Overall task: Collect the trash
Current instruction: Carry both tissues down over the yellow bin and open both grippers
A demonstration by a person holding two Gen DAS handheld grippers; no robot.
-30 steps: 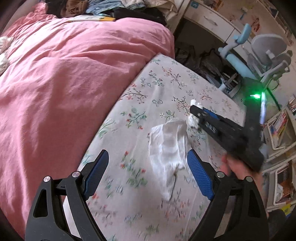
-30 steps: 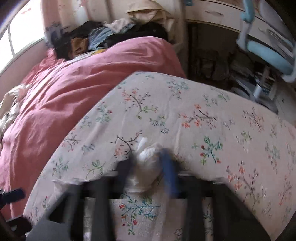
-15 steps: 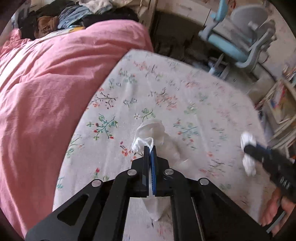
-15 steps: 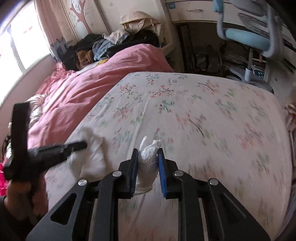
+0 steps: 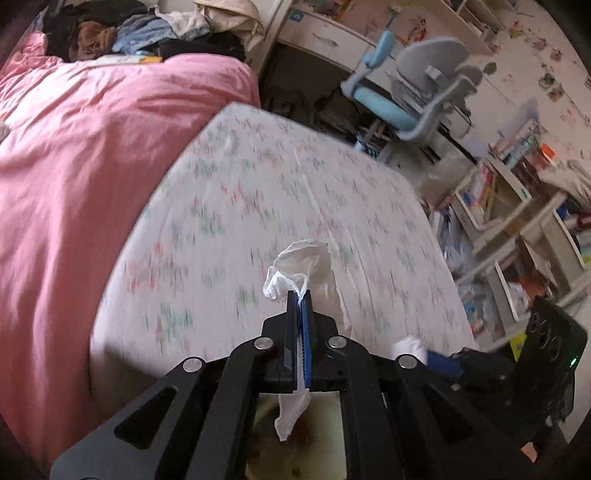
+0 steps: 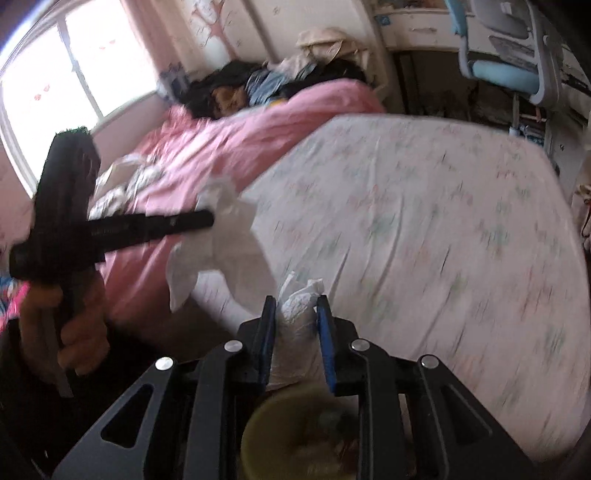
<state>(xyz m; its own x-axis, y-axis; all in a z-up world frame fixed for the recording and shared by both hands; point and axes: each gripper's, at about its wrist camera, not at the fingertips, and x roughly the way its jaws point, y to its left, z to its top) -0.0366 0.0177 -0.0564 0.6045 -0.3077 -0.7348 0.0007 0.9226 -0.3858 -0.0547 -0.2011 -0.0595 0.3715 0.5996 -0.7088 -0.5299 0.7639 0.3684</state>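
My left gripper (image 5: 299, 299) is shut on a thin white tissue (image 5: 303, 266) that sticks up past the tips and hangs down below them (image 5: 291, 413). It also shows in the right wrist view (image 6: 221, 236), held off the bed's near edge. My right gripper (image 6: 293, 306) is shut on a crumpled white tissue wad (image 6: 297, 314). That wad shows in the left wrist view (image 5: 406, 347) at the lower right. A yellowish bin (image 6: 295, 435) with trash inside sits just below my right gripper and shows dimly below my left (image 5: 295, 443).
The bed has a floral sheet (image 5: 277, 206) and a pink duvet (image 5: 92, 147) on the left. A pile of clothes (image 5: 147, 33) lies at the head. A blue-grey desk chair (image 5: 417, 96) and shelves of books (image 5: 517, 206) stand to the right.
Both grippers have lifted their tissues off the sheet and pulled back past the bed's near edge, over the bin. The left gripper went from open to shut on its tissue a second ago.
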